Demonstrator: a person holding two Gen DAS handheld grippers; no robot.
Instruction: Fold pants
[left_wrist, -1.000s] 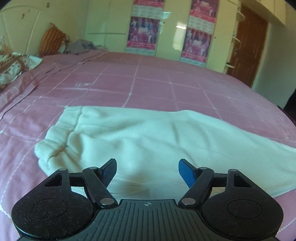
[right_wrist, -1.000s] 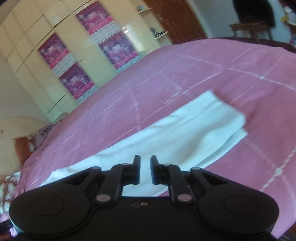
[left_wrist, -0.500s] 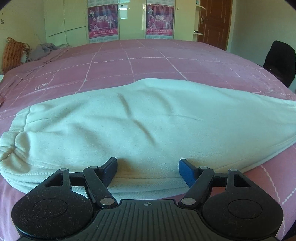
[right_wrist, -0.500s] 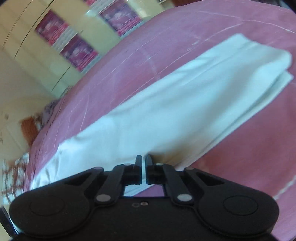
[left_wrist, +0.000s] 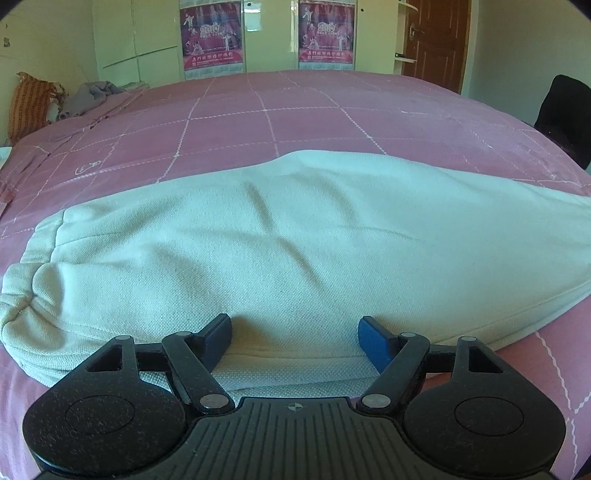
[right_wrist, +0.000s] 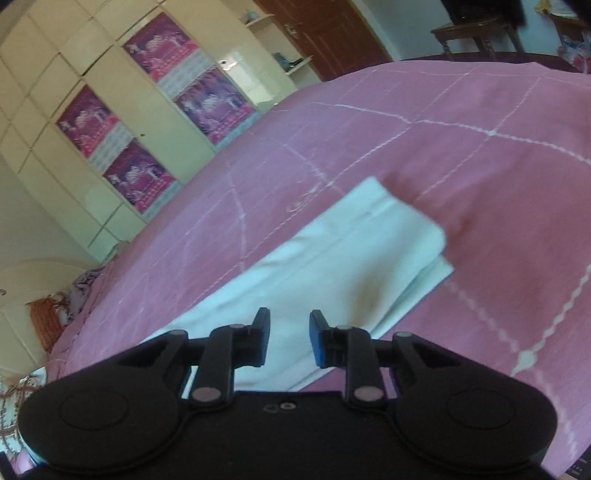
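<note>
white pants (left_wrist: 295, 240) lie lengthwise left to right, waistband leftward.

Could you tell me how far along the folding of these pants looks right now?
Done: the white pants lie on the pink bedspread with legs stacked lengthwise. In hand: nothing; the left hand-held gripper stands open at the near edge, and the right hand-held gripper is opening, empty, near the cuffs. Left: the crosswise folds.
</note>
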